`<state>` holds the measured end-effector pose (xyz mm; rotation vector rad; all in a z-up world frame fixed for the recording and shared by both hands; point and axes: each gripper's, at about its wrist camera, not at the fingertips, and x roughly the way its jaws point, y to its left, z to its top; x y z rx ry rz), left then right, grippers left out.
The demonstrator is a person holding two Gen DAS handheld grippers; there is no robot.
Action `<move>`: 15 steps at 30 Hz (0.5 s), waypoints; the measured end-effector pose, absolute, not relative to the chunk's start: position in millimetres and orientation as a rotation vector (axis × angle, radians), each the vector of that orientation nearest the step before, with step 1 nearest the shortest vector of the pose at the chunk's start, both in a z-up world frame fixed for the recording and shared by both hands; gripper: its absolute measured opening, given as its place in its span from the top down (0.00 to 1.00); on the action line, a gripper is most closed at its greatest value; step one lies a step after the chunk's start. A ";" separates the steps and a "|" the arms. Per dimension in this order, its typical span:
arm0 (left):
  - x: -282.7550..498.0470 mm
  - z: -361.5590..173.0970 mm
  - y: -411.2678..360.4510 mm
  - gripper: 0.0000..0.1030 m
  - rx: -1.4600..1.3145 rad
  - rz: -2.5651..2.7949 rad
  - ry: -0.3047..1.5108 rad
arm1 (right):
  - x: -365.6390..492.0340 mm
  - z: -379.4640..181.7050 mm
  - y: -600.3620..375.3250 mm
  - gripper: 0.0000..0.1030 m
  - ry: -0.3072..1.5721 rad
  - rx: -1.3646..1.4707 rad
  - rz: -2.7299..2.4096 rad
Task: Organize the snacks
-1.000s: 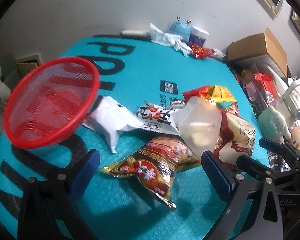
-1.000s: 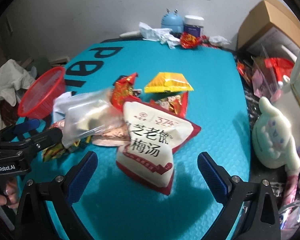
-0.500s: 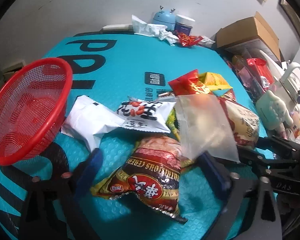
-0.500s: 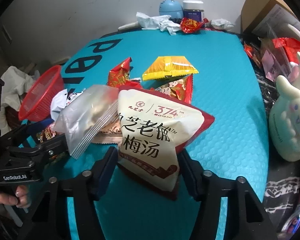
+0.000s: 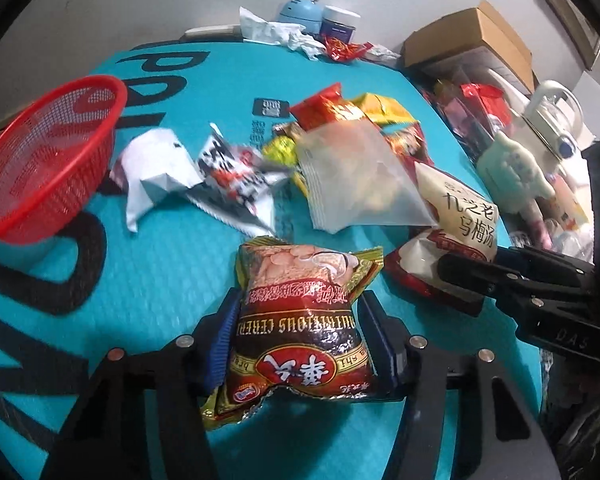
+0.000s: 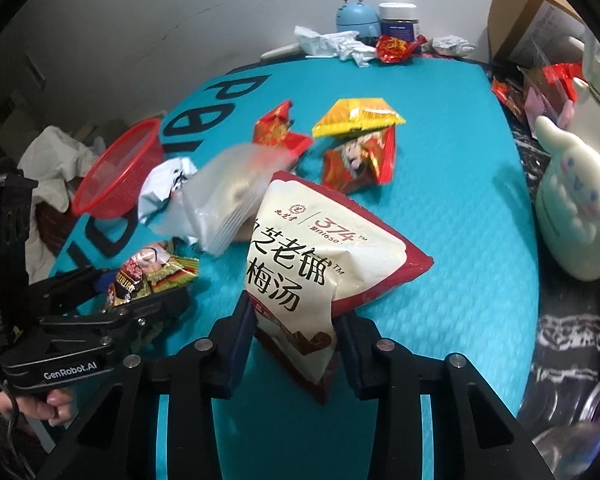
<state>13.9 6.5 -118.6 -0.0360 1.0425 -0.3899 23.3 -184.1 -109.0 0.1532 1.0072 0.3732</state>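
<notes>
My left gripper (image 5: 300, 344) is shut on a brown and gold cereal packet (image 5: 300, 320), held near the teal mat's front edge. My right gripper (image 6: 296, 336) is shut on a white and red plum-drink bag (image 6: 312, 256), also seen in the left wrist view (image 5: 460, 216). A clear plastic bag (image 5: 356, 176) lies in the snack pile with a white packet (image 5: 156, 168), a black-and-white peanut packet (image 5: 236, 176), a yellow packet (image 6: 360, 118) and red packets (image 6: 360, 160). An empty red mesh basket (image 5: 40, 152) stands tilted at the left.
A teal mat (image 5: 148, 280) covers the table. A blue gadget (image 6: 358, 16), a jar (image 6: 398, 18) and crumpled paper (image 6: 332, 42) sit at the back. A cardboard box (image 5: 472, 40), a kettle (image 5: 552, 108) and a pale plush figure (image 6: 572, 208) crowd the right side.
Both grippers moved forward and shut: the left on the cereal packet, the right on the plum-drink bag. The clear plastic bag has dropped onto the pile.
</notes>
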 end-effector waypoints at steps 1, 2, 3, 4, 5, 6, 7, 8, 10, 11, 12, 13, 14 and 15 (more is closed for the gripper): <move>10.5 -118.4 6.1 0.45 -0.036 -0.392 1.045 | 18.5 -108.5 -183.4 0.63 1.008 0.146 0.380; 5.6 -118.0 5.8 0.45 -0.038 -0.395 1.049 | 15.5 -108.3 -183.0 0.63 1.010 0.143 0.387; 0.9 -117.9 5.4 0.45 -0.040 -0.397 1.054 | 11.7 -108.3 -182.6 0.63 1.015 0.142 0.398; -2.2 -117.9 5.2 0.45 -0.040 -0.398 1.056 | 7.8 -108.4 -182.5 0.63 1.020 0.143 0.411; -7.1 -117.6 4.3 0.45 -0.038 -0.400 1.061 | 4.3 -108.5 -182.4 0.63 1.025 0.144 0.423; -10.1 -117.0 3.3 0.45 -0.035 -0.400 1.063 | 1.0 -108.3 -182.2 0.63 1.029 0.144 0.432; -12.6 -116.8 3.3 0.45 -0.033 -0.401 1.064 | -1.9 -108.0 -182.1 0.63 1.033 0.143 0.441; -16.7 -115.9 2.5 0.45 -0.030 -0.401 1.063 | -3.8 -108.0 -182.0 0.63 1.038 0.140 0.449; -21.1 -115.1 1.7 0.46 -0.022 -0.401 1.063 | -9.2 -107.3 -181.6 0.63 1.046 0.128 0.469; -23.5 -114.4 0.8 0.46 -0.010 -0.397 1.059 | -11.8 -107.2 -181.2 0.63 1.051 0.122 0.480; -24.7 -114.0 0.1 0.46 0.003 -0.390 1.053 | -14.2 -107.2 -180.5 0.63 1.055 0.115 0.493; -25.5 -113.5 -0.6 0.46 0.015 -0.383 1.046 | -16.2 -106.8 -180.2 0.63 1.057 0.108 0.500; -25.4 -113.5 -0.6 0.46 0.016 -0.382 1.045 | -17.9 -106.6 -179.7 0.63 1.056 0.104 0.503; -25.2 -113.3 -0.5 0.47 0.014 -0.383 1.045 | -19.0 -105.9 -179.1 0.63 1.055 0.098 0.503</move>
